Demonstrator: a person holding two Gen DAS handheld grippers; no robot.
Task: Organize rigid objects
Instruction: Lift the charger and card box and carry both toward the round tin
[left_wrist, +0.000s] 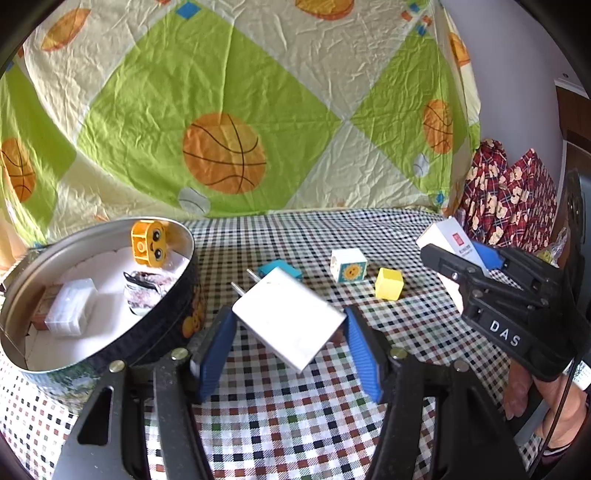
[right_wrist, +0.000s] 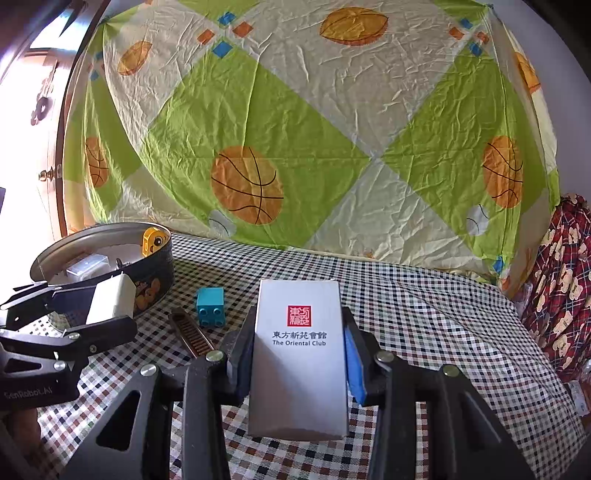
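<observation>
My left gripper (left_wrist: 290, 328) is shut on a white plug charger (left_wrist: 288, 317), held tilted above the checked tablecloth with its prongs toward the round metal tin (left_wrist: 166, 306). That tin holds a yellow toy block (left_wrist: 149, 242), a clear plastic box (left_wrist: 72, 308) and a wrapped item. My right gripper (right_wrist: 299, 350) is shut on a grey-white box (right_wrist: 299, 354) printed "The Oriental Club", held upright. In the left wrist view the right gripper (left_wrist: 461, 258) with the grey-white box (left_wrist: 448, 238) hangs at the right. The right wrist view shows the left gripper (right_wrist: 107, 302) holding the charger (right_wrist: 110, 299) beside the tin (right_wrist: 155, 280).
On the cloth lie a teal block (left_wrist: 280, 271), also visible as the teal block (right_wrist: 210, 306), a white sun-faced cube (left_wrist: 349, 265), a yellow cube (left_wrist: 388, 283) and a brown comb (right_wrist: 192, 334). A basketball-print sheet (left_wrist: 258, 110) hangs behind. Red patterned fabric (left_wrist: 506, 192) sits at the right.
</observation>
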